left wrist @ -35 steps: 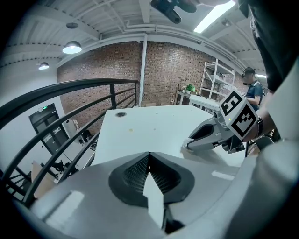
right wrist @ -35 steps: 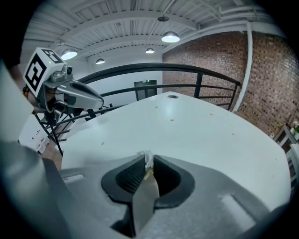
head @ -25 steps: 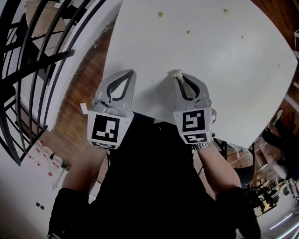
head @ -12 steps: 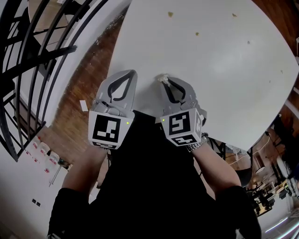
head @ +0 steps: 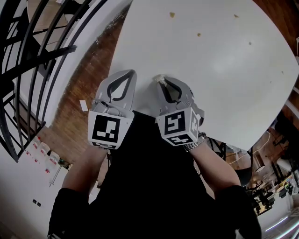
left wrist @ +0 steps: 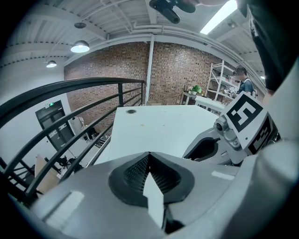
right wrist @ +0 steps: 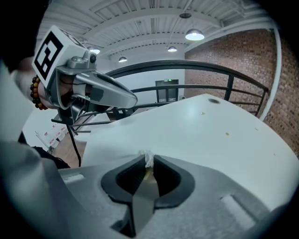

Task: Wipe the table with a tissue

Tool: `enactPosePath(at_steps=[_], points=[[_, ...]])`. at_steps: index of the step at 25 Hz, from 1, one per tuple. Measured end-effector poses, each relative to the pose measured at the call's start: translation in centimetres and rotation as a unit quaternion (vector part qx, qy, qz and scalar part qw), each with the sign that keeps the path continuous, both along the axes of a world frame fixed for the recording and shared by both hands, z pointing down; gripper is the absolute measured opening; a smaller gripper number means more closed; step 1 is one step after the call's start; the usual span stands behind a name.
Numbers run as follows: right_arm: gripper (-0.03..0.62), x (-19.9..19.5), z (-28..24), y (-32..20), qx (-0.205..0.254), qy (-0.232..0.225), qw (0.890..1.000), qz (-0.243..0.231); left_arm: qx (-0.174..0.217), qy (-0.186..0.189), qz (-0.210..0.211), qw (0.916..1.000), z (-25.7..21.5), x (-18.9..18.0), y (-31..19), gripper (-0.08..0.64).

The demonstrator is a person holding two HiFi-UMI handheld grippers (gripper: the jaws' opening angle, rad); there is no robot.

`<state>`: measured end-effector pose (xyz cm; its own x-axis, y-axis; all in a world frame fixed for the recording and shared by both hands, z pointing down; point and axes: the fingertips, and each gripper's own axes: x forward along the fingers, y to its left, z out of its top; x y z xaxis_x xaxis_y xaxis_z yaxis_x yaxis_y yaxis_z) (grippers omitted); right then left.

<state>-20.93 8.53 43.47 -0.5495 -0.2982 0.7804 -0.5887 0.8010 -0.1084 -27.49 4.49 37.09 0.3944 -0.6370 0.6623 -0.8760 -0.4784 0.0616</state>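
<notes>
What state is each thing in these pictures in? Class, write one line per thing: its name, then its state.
Left tongs: shut, nothing between them.
Right tongs: shut on the tissue.
Tissue: crumpled, pinched at the tips of the right tongs, by the table's near edge.
Table: white, with small brown specks on its far part.
</notes>
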Motion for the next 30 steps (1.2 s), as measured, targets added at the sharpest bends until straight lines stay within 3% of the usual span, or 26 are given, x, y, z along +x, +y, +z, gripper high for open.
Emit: enactPosePath(at_steps=[20,30], points=[[0.044,-2.2,-0.1,1.2,-0.024,-0.012,0.999,-0.032,0.006,0.002,0.007,1.0,-0.4,0.1,-1.1,0.017],[0.044,0.7,-2.2,-1.1,-0.003,-0.017,1.0,0.015,0.016,0.01,0.022,0.9996,-1.0,1.7,-2.3,0.017]])
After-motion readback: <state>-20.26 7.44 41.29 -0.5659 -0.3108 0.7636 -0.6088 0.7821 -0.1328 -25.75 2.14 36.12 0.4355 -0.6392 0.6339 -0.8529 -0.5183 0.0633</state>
